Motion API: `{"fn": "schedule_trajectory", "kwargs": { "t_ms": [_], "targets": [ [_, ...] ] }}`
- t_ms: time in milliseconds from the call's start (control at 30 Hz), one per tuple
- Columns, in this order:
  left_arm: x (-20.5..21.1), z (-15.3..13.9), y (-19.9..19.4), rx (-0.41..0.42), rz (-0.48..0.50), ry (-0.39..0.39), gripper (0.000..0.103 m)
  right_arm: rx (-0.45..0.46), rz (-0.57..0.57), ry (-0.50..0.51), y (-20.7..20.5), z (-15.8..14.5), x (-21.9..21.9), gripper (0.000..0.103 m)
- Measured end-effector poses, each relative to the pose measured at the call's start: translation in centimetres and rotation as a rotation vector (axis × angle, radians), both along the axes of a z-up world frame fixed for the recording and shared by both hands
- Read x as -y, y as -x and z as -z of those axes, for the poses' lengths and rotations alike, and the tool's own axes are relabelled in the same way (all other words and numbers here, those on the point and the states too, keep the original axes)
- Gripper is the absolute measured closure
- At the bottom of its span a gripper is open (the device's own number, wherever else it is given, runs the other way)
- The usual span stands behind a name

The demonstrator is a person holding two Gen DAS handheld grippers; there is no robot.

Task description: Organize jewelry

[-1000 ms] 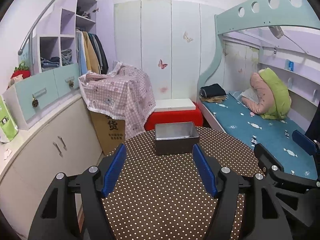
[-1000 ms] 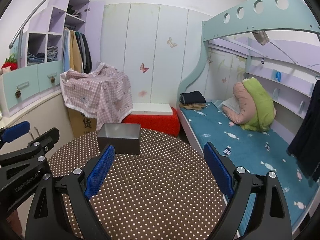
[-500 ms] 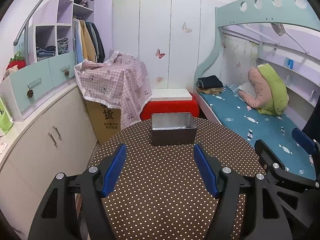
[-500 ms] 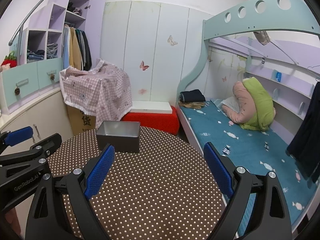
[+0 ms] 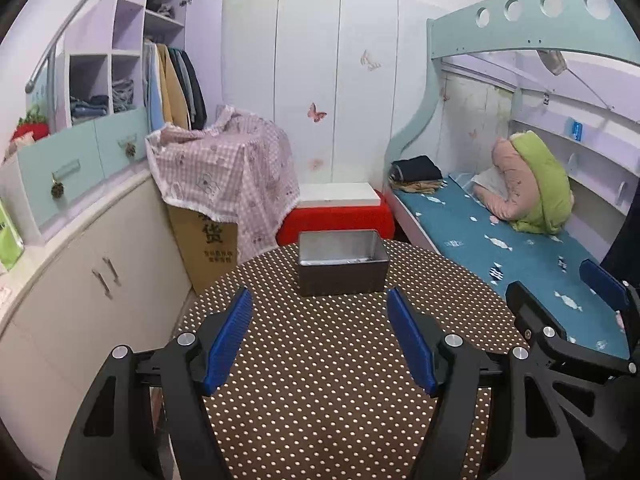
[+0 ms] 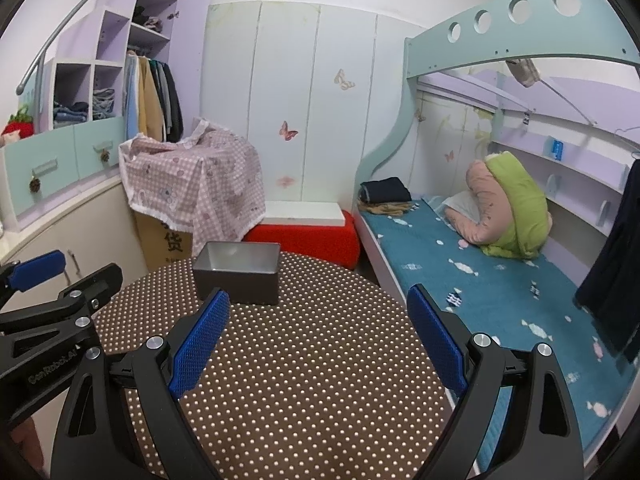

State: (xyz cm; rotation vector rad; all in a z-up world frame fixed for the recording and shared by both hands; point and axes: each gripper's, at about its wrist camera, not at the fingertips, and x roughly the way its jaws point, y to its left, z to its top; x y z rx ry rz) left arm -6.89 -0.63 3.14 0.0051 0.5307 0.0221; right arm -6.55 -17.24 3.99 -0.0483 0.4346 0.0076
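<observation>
An open grey metal box (image 5: 343, 262) stands at the far edge of a round table with a brown dotted cloth (image 5: 328, 364); it also shows in the right wrist view (image 6: 237, 276). No jewelry is visible on the cloth; the box's inside is mostly hidden. My left gripper (image 5: 320, 340) is open and empty, held above the table in front of the box. My right gripper (image 6: 318, 344) is open and empty, to the right of the left one, with the box ahead on its left. The right gripper shows at the right of the left view (image 5: 608, 292).
A red stool with a white top (image 5: 340, 212) stands behind the table. A cardboard box under a pink checked cloth (image 5: 224, 176) is at the left, beside white cabinets (image 5: 80, 280). A bunk bed with a teal mattress (image 5: 500, 240) runs along the right.
Both grippers rose and tilted slightly, so more of the box's inside shows in the left view. Both stayed open and empty.
</observation>
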Motion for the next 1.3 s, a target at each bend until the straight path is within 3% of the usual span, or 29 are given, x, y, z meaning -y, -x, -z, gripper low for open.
{"fn": "schedule_trajectory", "kwargs": {
  "t_ms": [600,667,800,933,1300],
  "targets": [
    [0.1,0.8,-0.6,-0.072,-0.009,0.001,0.035,-0.019,-0.001,0.007,-0.3,0.5,-0.2,0.016],
    [0.1,0.8,-0.5,-0.061,-0.010,-0.001,0.035,-0.019,0.000,0.005,-0.3,0.5,-0.2,0.016],
    [0.5,-0.1,0.5,0.040,-0.022,-0.026,0.037,-0.016,0.003,-0.010,-0.2,0.6,-0.1,0.016],
    [0.4,-0.2,0.4,0.024,-0.006,0.006,0.034,-0.015,0.015,-0.012,0.0,0.7,0.1,0.016],
    [0.4,0.1,0.4,-0.012,-0.011,-0.009,0.034,-0.021,0.020,-0.011,0.4,0.7,0.2,0.016]
  ]
}}
